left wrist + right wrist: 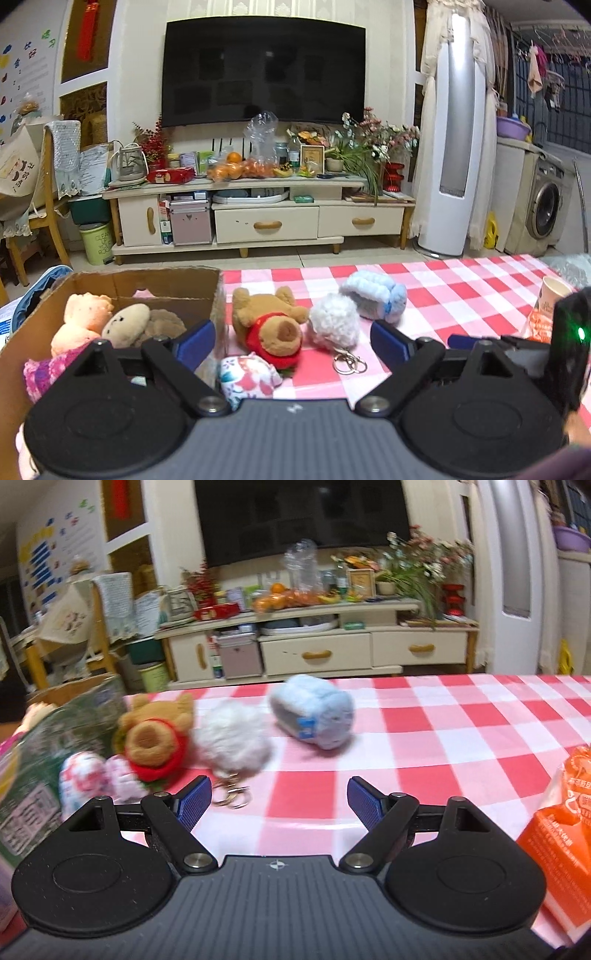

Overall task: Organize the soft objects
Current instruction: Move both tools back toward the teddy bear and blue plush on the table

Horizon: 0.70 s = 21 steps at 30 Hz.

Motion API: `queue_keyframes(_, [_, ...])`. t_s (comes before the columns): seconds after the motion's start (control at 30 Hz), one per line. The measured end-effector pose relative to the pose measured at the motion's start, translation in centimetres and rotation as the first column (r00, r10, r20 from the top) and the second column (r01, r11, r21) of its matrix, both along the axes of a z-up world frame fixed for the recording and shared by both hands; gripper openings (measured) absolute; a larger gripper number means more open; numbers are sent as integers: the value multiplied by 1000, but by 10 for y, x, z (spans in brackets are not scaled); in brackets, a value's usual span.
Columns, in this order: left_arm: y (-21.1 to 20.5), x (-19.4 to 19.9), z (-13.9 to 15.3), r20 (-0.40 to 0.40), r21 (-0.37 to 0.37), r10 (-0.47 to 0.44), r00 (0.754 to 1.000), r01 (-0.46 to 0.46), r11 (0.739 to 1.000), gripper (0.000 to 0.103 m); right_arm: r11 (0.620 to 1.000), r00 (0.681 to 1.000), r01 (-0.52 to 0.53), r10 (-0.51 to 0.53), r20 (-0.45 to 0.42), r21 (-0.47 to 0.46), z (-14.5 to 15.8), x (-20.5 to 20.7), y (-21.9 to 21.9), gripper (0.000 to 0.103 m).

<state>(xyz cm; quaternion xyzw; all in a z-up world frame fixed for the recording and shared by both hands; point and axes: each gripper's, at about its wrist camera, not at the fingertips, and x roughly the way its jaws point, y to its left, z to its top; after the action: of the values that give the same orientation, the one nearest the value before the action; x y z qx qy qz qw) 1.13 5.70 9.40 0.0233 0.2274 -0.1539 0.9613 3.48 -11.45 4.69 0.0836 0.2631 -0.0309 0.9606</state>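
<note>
At the far left a cardboard box (155,284) sits at the table's left end, its near wall touching the red-and-white checked cloth (461,291). Inside it lie a peach-coloured plush (83,317), a cream round-faced plush (127,325) against a brown one, and something pink and knitted (44,373) at the near corner. The left gripper (291,341) hangs low just right of the box, tilted downward, its blue pads spread wide with nothing clamped between them — the toys lie beyond the tips. Just beside the box wall lies a brown bear in a red shirt (271,326) on its back, with a floral fabric pouch (247,376) touching its near side. Touching the bear's right is a white fluffy pompom (334,321) with a metal key ring (349,362); a pale blue plush (375,293) rests just behind it. The right gripper (279,803) also points down over the cloth, jaws standing well apart and empty. Right of the blue plush the cloth runs bare to the far edge — plenty of room. At the far right stand an orange packet (561,834) and a paper cup (552,291)
</note>
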Motion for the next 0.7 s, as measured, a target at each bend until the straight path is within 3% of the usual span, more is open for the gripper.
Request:
queue_keyframes(0.2, [-15, 0, -9, -23, 40, -1, 1000, 2, 999, 91, 997, 998, 68, -67, -15, 22, -11, 21, -32, 100])
queue_keyframes(0.47, [-53, -27, -39, -30, 105, 3, 1000, 1, 995, 91, 998, 999, 50, -49, -20, 43, -20, 39, -44, 100])
queue_keyframes(0.7, [-55, -21, -53, -35, 124, 152, 988, -146, 982, 91, 994, 998, 64, -61, -34, 85, -25, 53, -61, 101])
